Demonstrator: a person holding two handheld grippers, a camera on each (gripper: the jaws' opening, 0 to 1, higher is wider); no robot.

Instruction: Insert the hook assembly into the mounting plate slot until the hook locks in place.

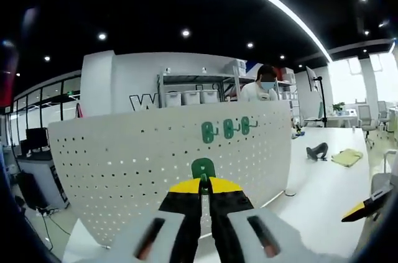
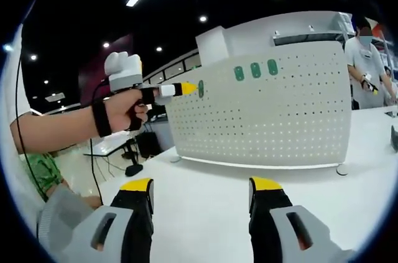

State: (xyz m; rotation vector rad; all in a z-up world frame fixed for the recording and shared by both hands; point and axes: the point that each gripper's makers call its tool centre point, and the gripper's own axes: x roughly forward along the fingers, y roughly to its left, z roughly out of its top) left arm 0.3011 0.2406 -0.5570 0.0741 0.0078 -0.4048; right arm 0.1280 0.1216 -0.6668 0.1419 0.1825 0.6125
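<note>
A white pegboard (image 1: 124,157) stands upright on the white table, also in the right gripper view as the pegboard (image 2: 280,120). Three green hooks (image 1: 228,129) sit in a row near its top, seen as green hooks (image 2: 255,69) from the other side. My left gripper (image 1: 203,183) is shut on another green hook (image 1: 203,168), held close against the board below that row. In the right gripper view a hand holds the left gripper (image 2: 186,88) with the green hook (image 2: 201,88) at the board's left edge. My right gripper (image 2: 200,191) is open above the table, holding nothing.
A person in a mask (image 1: 264,89) stands behind the pegboard, also seen at the right as the person (image 2: 368,64). A black object (image 1: 317,150) and a yellow-green pad (image 1: 347,157) lie on the table to the right. Shelves with bins (image 1: 193,96) stand behind.
</note>
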